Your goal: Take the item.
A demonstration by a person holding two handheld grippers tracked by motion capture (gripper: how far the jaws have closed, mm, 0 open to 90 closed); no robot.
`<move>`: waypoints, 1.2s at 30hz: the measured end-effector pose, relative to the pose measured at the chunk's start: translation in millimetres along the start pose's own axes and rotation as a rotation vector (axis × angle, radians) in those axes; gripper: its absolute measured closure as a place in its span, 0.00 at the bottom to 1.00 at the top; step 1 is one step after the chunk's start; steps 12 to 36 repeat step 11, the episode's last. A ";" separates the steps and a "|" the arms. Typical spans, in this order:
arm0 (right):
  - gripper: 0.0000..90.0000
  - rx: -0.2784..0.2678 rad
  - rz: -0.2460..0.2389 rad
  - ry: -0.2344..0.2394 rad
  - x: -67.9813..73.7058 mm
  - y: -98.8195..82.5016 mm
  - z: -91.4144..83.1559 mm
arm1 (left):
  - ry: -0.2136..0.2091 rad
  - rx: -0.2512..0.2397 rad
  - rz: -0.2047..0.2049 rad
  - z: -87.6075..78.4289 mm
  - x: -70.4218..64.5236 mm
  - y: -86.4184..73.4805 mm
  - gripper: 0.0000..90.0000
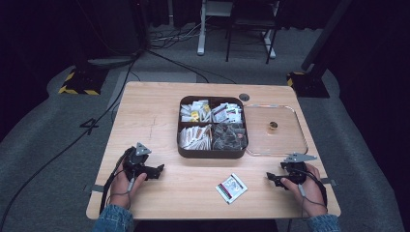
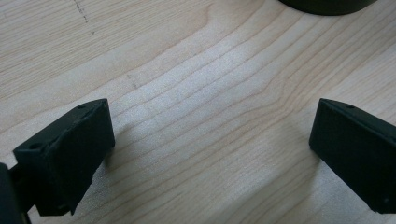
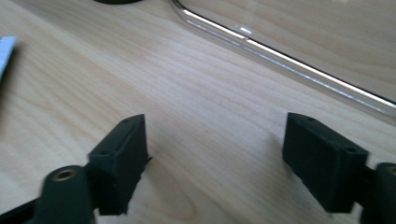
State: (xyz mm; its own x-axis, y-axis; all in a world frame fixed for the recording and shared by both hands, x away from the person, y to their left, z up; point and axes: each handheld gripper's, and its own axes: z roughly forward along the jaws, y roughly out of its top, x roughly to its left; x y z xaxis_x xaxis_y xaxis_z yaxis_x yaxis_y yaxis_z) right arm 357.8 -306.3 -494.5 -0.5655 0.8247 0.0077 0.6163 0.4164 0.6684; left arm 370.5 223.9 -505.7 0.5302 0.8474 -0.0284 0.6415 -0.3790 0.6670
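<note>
A dark brown box [image 1: 212, 153] with four compartments of small packets stands at the table's middle. One loose white packet [image 1: 231, 187] with red print lies flat in front of it, near the front edge. My left gripper [image 1: 158, 171] rests low at the front left, pointing right toward the box. In the left gripper view this gripper [image 2: 210, 154] is open over bare wood. My right gripper [image 1: 269, 178] sits at the front right, pointing left toward the packet. In the right gripper view it [image 3: 215, 163] is open with nothing between its jaws, and the packet's corner [image 3: 5, 51] shows at the left edge.
A clear plastic tray [image 1: 300, 145] lies right of the box with a small round gold object [image 1: 273, 126] on it; its rim [image 3: 280, 56] runs just beyond my right jaws. The box's base [image 2: 327, 4] shows ahead of my left jaws. Cables and stands sit on the floor beyond.
</note>
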 end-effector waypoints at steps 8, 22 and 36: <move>0.06 -0.073 0.012 -0.030 2.3 -3.9 10.5 | 0.000 0.000 0.001 0.0 0.0 0.0 0.00; 0.06 -0.074 0.012 -0.031 2.3 -3.9 10.6 | 0.001 -0.001 0.003 0.1 0.3 0.1 0.00; 0.06 -0.074 0.012 -0.031 2.3 -3.9 10.6 | 0.001 -0.001 0.003 0.1 0.3 0.1 0.00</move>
